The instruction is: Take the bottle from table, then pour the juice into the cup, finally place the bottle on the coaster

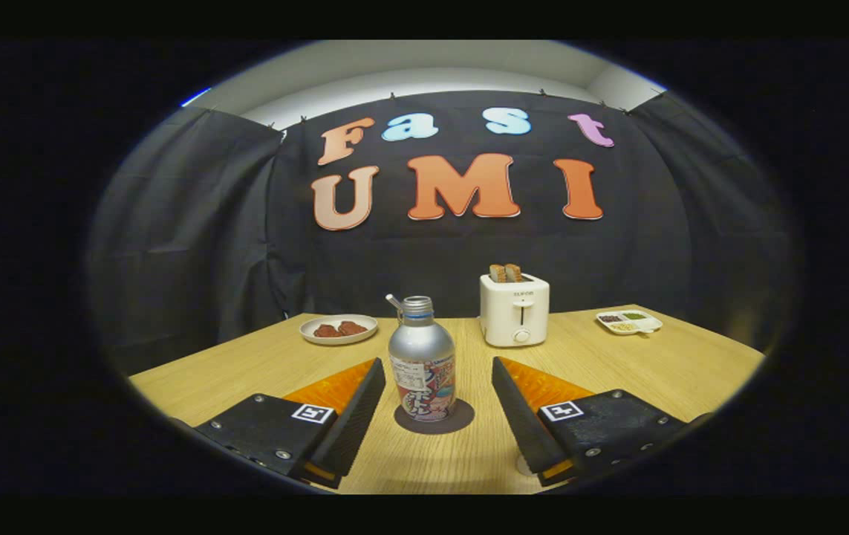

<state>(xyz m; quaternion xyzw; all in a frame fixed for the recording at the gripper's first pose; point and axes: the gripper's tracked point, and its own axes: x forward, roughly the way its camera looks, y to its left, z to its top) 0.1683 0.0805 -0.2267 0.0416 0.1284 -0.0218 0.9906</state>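
Hand-held gripper [437,386] released, fingers spread either side of bottle [422,360], not touching. Bottle stands on coaster [461,417] on table [691,364]. Judged: placement done, nothing left.

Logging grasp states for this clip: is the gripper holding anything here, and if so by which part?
Nothing is held. The gripper is open, its fingers apart on either side of the bottle, which stands on the coaster.

Brushed-metal bottle [422,358] on matt wood-grain table [662,368]
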